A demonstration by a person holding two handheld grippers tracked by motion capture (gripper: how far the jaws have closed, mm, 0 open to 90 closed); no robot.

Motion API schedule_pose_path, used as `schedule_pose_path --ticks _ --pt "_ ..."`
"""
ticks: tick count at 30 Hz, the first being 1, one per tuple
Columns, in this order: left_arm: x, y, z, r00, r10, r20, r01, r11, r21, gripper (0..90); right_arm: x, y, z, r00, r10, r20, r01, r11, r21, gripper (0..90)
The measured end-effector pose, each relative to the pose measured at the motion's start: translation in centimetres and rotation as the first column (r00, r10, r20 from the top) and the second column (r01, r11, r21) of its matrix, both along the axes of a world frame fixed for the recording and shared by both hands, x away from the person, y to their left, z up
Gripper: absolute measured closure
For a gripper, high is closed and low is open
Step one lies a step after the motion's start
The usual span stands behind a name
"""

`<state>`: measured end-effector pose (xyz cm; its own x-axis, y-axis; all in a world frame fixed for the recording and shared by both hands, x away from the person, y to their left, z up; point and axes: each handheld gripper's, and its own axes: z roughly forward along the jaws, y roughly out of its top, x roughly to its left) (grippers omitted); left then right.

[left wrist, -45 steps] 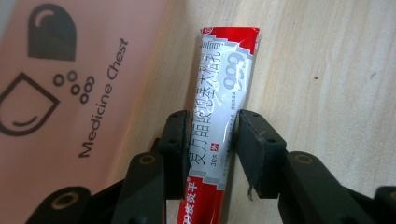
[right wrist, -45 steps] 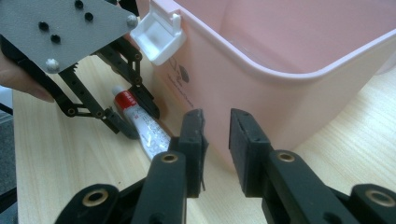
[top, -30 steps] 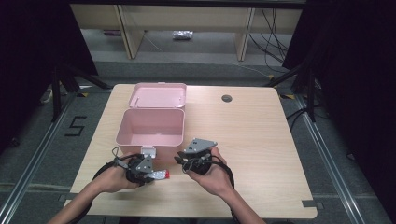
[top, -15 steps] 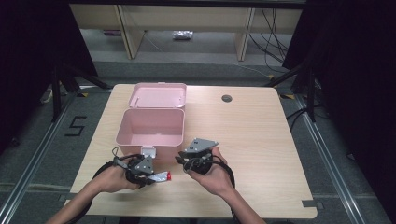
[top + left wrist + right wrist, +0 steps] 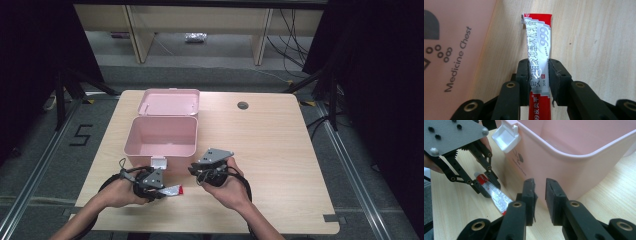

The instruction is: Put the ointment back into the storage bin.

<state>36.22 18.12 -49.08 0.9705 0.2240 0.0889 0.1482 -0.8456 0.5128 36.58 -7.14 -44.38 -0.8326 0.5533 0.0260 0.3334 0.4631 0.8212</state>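
The left gripper view looks straight down a red and white ointment tube (image 5: 539,57) that lies flat on the wooden worktop (image 5: 596,37), its crimped end pointing away from the camera. The left gripper (image 5: 538,75) has both black jaws pressed against the tube's sides around its middle, so the tube is pinched between them; the jaws have just been closing onto it. Just to the left of the tube in that view stands the front wall of a pink medicine chest (image 5: 454,50), printed with the words "Medicine Chest".

In the high view the ointment tube (image 5: 172,190) sits near the worktop's near edge, left of centre, just in front of the medicine chest (image 5: 161,137), with the left gripper (image 5: 162,190) reaching onto it from the left. The chest is open, its lid (image 5: 170,102) laid back toward the far edge, and a white latch (image 5: 159,162) hangs from its front rim.

The right gripper (image 5: 194,170) is just beside the chest's front right corner, near the tube. In the right gripper view its jaws (image 5: 540,195) stand a narrow gap apart with nothing between them, having just been closing, and they point at the chest's pink wall (image 5: 564,167). That view also shows the left gripper (image 5: 487,186) clamped on the tube (image 5: 496,196) farther off, and the white latch (image 5: 505,137).
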Motion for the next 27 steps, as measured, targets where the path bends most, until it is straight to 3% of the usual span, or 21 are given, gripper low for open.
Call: schedule_pose_path --ticks 1,4,13,15,16,17,18,21,23,25,26,27 --pt "0.1 0.0 0.1 0.9999 -0.014 0.005 0.014 0.9998 0.011 71.3 0.1 0.0 0.0 0.9998 0.007 0.018 -0.007 1.000 -0.008 78.6" --pt "0.0 0.1 0.2 0.9997 -0.020 0.011 0.020 0.9997 0.013 71.3 0.0 0.1 -0.1 0.9999 -0.004 0.016 0.004 1.000 0.013 78.6" --pt "-0.4 0.5 1.4 0.9993 -0.027 0.027 0.028 0.9994 -0.019 71.3 -0.1 0.2 0.1 1.0000 0.000 -0.004 0.000 1.000 -0.003 79.2" --pt "-0.4 0.7 2.1 0.9967 -0.067 0.046 0.066 0.9976 0.022 71.3 0.0 0.1 0.0 0.9998 0.012 0.013 -0.012 1.000 -0.010 79.8" --pt "-0.7 0.7 2.1 0.9986 -0.040 0.035 0.040 0.9991 -0.016 71.3 -0.2 0.3 -0.1 1.0000 -0.004 -0.008 0.004 1.000 0.004 80.4" --pt "-0.7 0.8 2.4 0.9978 -0.048 0.046 0.049 0.9987 -0.012 71.3 0.0 0.2 -0.1 0.9996 0.011 0.024 -0.011 1.000 -0.008 80.9" --pt "-0.8 0.9 2.6 0.9977 -0.044 0.051 0.045 0.9988 -0.020 71.3 -0.2 0.2 -0.1 1.0000 0.006 -0.005 -0.006 1.000 -0.007 81.5" --pt "-1.0 1.1 3.3 0.9969 -0.046 0.063 0.048 0.9984 -0.029 71.3 -0.2 0.3 -0.2 0.9999 0.009 -0.005 -0.009 1.000 -0.015 83.4" --pt "-1.0 1.3 4.0 0.9958 -0.066 0.065 0.066 0.9977 -0.010 71.3 -0.1 0.3 -0.2 0.9999 0.016 -0.003 -0.016 1.000 -0.016 84.9" --pt "-1.1 1.4 4.2 0.9951 -0.050 0.085 0.053 0.9980 -0.035 71.2 -0.1 0.3 -0.2 0.9998 0.019 0.001 -0.019 1.000 -0.019 86.2" --pt "-1.0 1.5 4.5 0.9936 -0.071 0.088 0.072 0.9974 -0.006 71.3 -0.1 0.3 -0.2 0.9998 0.020 0.002 -0.019 1.000 -0.022 86.8" --pt "-1.1 1.6 4.7 0.9936 -0.068 0.091 0.069 0.9976 -0.008 71.2 -0.1 0.3 -0.2 0.9998 0.021 0.003 -0.021 0.999 -0.024 87.4"
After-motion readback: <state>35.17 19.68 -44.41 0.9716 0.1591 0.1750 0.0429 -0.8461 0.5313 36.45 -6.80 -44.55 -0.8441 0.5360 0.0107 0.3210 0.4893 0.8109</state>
